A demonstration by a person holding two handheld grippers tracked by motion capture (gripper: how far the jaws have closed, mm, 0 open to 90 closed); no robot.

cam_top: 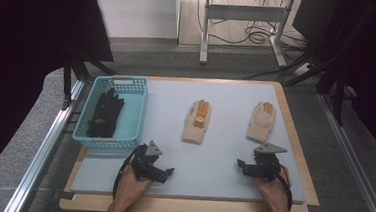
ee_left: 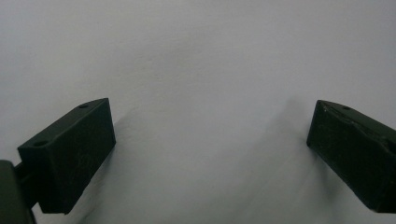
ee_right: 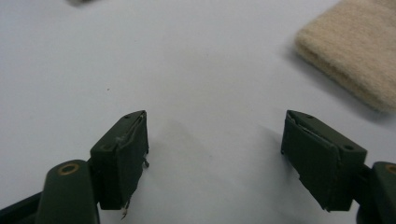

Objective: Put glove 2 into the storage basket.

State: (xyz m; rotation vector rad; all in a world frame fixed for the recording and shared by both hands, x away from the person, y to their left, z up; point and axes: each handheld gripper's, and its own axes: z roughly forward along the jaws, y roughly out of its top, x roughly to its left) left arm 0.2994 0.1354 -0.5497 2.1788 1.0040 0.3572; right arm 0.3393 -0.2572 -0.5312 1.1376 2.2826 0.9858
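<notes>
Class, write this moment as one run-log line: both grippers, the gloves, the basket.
left hand-held gripper: open, empty | right hand-held gripper: open, empty | two cream knitted gloves: flat on white mat | black glove: in turquoise plastic basket

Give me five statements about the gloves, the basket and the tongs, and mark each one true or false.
1. A black glove lies in the blue basket. True.
2. Two cream gloves, the left cream glove and the right cream glove, lie on the table. True.
3. The right tongs grip a cream glove. False: they are open, with nothing between them.
4. The left tongs are open over bare table. True.
5. The basket stands at the table's right edge. False: it stands at the left.
</notes>
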